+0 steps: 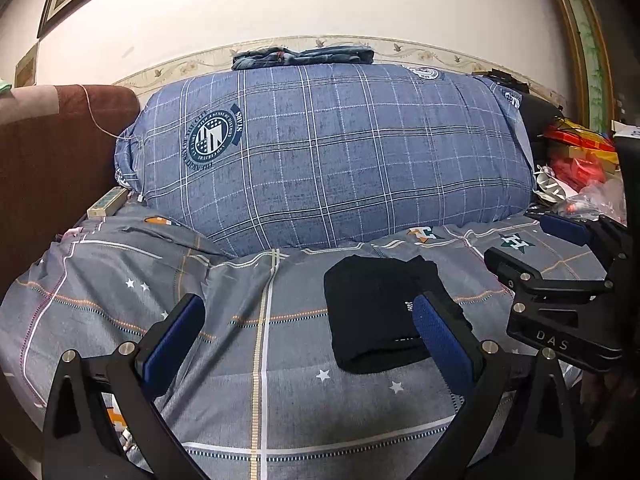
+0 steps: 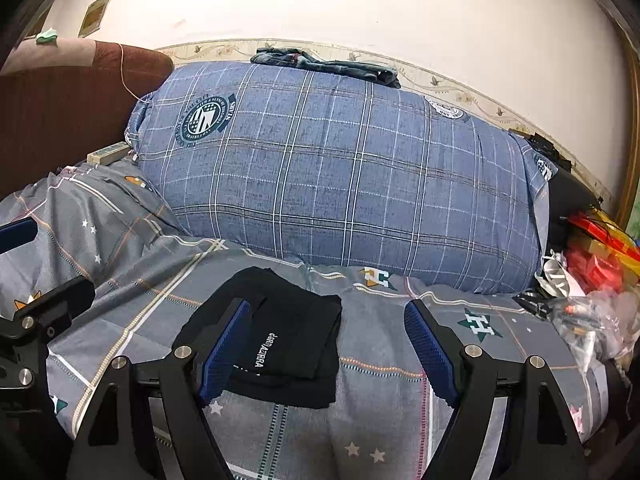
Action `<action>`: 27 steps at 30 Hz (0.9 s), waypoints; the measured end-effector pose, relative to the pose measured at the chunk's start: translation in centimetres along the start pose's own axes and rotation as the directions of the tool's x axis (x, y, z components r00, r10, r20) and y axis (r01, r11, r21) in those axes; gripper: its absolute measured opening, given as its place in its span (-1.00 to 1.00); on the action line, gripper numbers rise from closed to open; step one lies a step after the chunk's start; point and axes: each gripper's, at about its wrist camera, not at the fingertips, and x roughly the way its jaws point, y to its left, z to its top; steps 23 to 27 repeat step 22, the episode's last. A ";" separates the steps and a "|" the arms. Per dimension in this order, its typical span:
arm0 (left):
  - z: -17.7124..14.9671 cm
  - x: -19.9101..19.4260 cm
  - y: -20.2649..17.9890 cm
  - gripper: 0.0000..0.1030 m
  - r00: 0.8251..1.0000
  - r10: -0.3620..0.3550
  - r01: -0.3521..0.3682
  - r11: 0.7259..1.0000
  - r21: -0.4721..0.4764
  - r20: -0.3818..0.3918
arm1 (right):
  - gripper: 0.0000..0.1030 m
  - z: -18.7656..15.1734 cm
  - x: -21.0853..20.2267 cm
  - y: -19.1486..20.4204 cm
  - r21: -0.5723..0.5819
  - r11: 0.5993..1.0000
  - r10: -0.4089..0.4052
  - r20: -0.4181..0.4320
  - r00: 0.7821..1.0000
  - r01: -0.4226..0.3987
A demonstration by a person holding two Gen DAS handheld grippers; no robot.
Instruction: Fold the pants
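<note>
Both the left gripper [image 1: 308,336] and right gripper [image 2: 326,340] hang with jaws spread and empty, nearer than the black pants [image 2: 276,340], apparently released. The pants lie folded compactly on the grey bedsheet [image 2: 380,420]; beyond them rests the blue plaid duvet [image 2: 340,168].

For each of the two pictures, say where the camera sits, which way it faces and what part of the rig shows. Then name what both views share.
Left wrist view: on the left gripper, looking forward and slightly down over the grey patterned bedsheet; its own open blue-padded fingers and the right gripper show.
Right wrist view: on the right gripper, facing likewise; its open fingers and part of the left gripper show at the left edge.
Shared: folded black pants, blue plaid duvet bundle.
</note>
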 end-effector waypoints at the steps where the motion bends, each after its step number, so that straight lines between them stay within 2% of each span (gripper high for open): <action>1: 0.1 0.0 0.0 1.00 1.000 -0.005 0.005 1.000 -0.003 -0.001 | 0.56 0.0 0.0 0.0 0.000 1.000 0.003 -0.002 1.000 -0.003; 6: 0.3 -0.1 -0.3 1.00 1.000 -0.018 0.018 1.000 0.012 0.010 | 0.56 0.3 0.1 0.1 -0.005 1.000 0.009 0.004 1.000 -0.009; 10: 0.1 0.2 -0.8 1.00 0.999 -0.045 0.045 0.999 0.025 -0.013 | 0.56 -0.1 0.5 0.2 -0.006 1.000 0.011 -0.010 1.000 -0.011; 18: 0.4 -0.2 -0.9 1.00 0.995 -0.099 0.099 0.995 -0.014 0.004 | 0.56 -0.1 0.5 0.2 -0.002 1.000 0.011 -0.006 1.000 -0.011; 27: 0.2 -0.1 -0.7 1.00 0.995 -0.097 0.097 0.995 -0.031 0.000 | 0.56 -0.2 0.5 -0.1 0.008 1.000 0.006 -0.007 1.000 -0.006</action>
